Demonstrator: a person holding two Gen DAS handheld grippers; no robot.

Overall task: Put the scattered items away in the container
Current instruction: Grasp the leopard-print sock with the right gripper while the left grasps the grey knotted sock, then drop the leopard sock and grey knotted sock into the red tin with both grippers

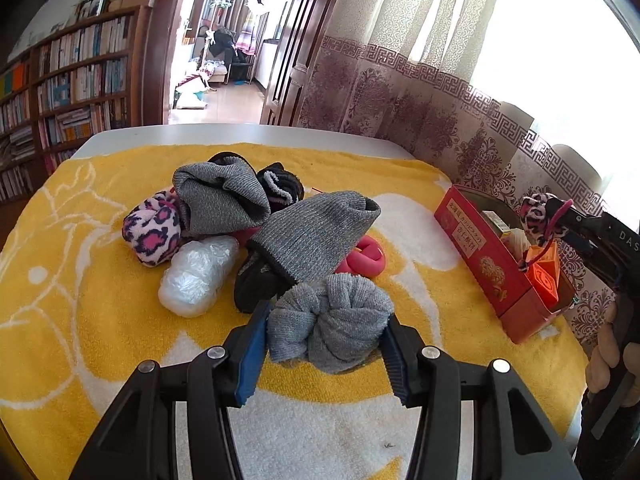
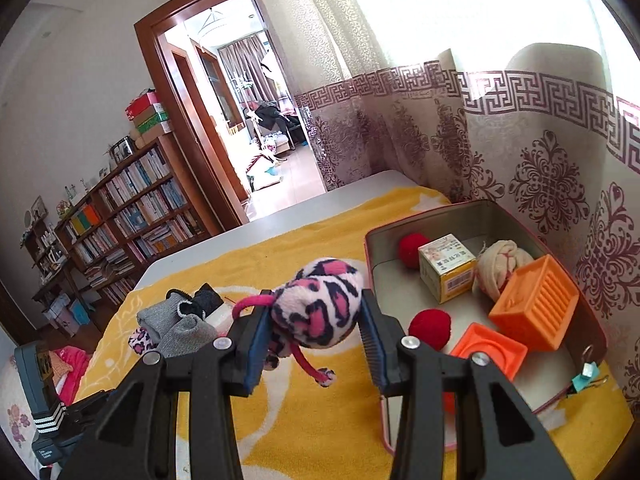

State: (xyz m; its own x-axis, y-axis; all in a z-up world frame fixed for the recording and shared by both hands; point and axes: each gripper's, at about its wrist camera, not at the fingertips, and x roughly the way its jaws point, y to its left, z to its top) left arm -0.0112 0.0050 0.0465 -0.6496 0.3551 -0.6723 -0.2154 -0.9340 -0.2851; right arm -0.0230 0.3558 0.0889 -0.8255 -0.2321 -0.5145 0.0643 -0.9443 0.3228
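L gripper is pinching a knotted grey terry sock bundle on the yellow-and-white towel, prob. readying a lift. R gripper is clamping a pink leopard-print fleece sock ball just beside the red metal tin's rim, seemingly heading for a drop inside w/ the orange plastic blocks.

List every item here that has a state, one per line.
Left tongs: shut on grey rolled sock.
Right tongs: shut on leopard-print sock, lifted beside the tin.
Red tin: open, partly filled.
Grey knit socks: loose on the towel.
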